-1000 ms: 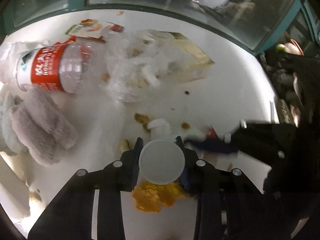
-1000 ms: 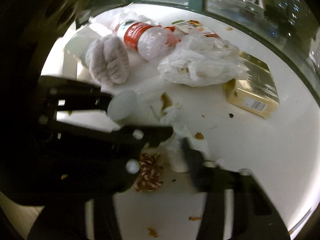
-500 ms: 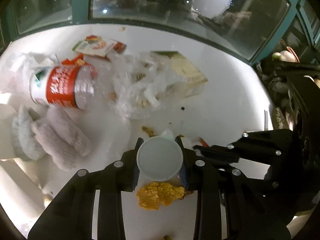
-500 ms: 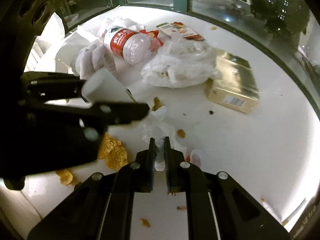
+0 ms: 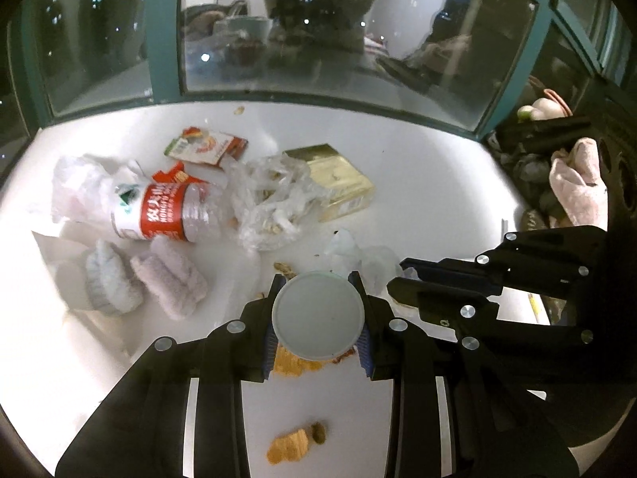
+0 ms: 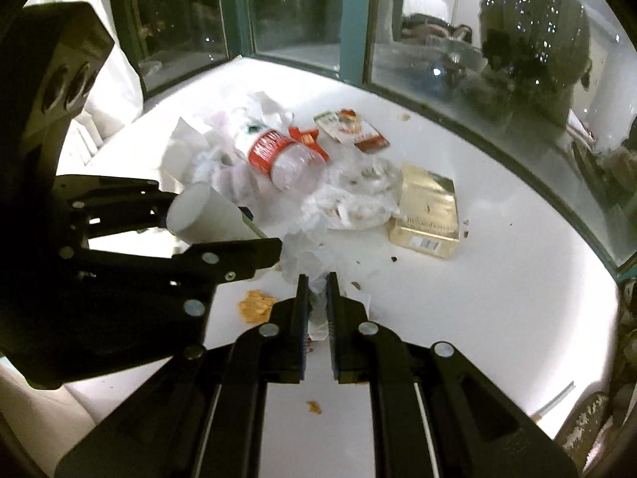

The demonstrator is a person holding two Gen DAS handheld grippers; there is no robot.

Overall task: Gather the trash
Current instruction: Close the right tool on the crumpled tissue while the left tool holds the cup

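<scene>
White cup point(image 5: 317, 314) clamped in the left hand-held gripper point(image 5: 317, 318) and tissue point(image 6: 317, 298) pinched in the nearly shut right one point(image 6: 317, 306), both above the littered desk point(image 6: 497, 279), want firm, level carrying.

A white table point(image 5: 418, 183) stands against dark windows with teal frames point(image 5: 163, 40), two rolled fluffy socks point(image 5: 143, 283) lie on its left part, and a pink cloth point(image 5: 577, 187) hangs beyond its right edge.
</scene>
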